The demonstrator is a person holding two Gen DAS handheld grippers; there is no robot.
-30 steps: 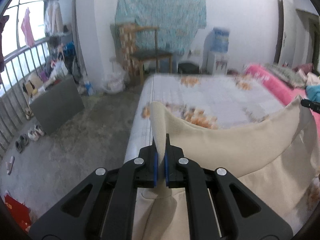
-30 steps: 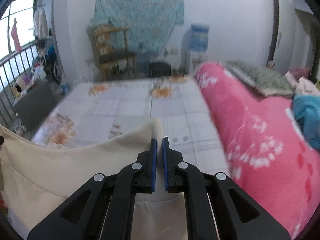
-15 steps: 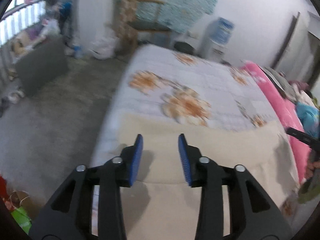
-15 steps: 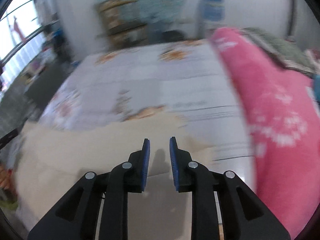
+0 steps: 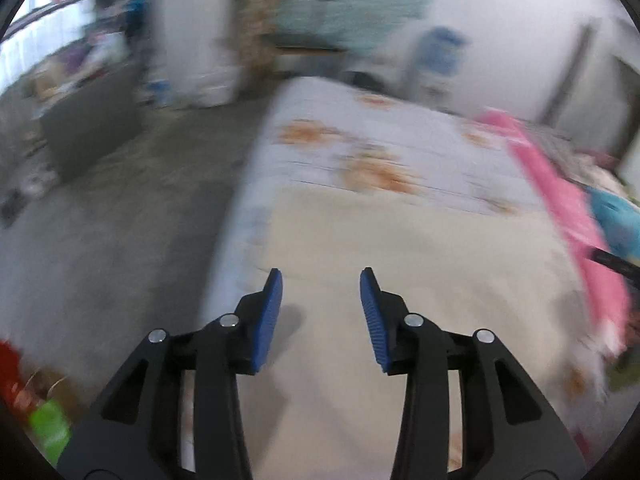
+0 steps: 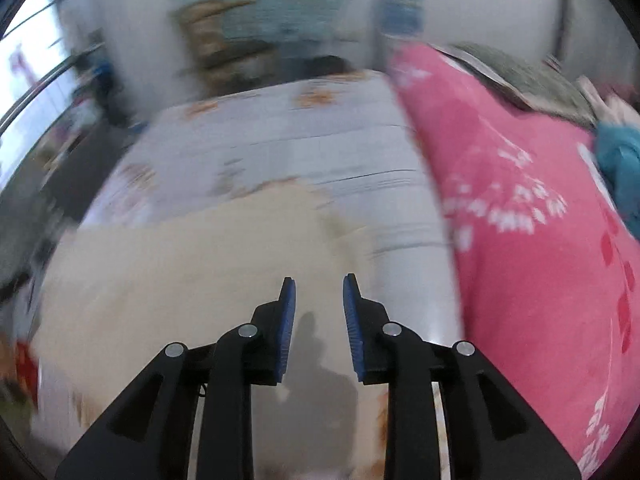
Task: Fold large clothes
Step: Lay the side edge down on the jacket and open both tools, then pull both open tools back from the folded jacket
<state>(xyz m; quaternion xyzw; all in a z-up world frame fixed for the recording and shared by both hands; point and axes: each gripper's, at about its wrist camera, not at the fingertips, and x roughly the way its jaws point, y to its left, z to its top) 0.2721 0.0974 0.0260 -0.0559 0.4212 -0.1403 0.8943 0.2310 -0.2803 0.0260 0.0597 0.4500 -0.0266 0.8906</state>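
Your left hand-held gripper (image 5: 321, 280) stands with its jaws well apart and nothing between the blue pads (image 5: 269, 318); those jaws have just been opening. It tilts down over the cream garment (image 5: 420, 264), which lies spread flat on the bed (image 5: 400, 140), below and ahead of the fingertips. The garment's left edge runs just left of the left finger, close to the bed's left side, and its far edge crosses the floral sheet beyond the tips. To the right, the cloth reaches toward the pink blanket (image 5: 568, 208).

Your right hand-held gripper (image 6: 319, 280) is parted too, though narrower, and its jaws have just been opening further. Nothing sits between them, and the pads (image 6: 287, 324) press on no cloth. The cream garment (image 6: 180, 264) lies under and to the left of this gripper, and its far right corner shows just beyond the fingertips, on the pale sheet. The pink blanket (image 6: 528, 240) heaps up close on the right, apart from the garment, with a strip of bare sheet between them. The gripper's shadow falls on the surface right below the fingers.

Both views are blurred, so fine folds in the garment cannot be made out.
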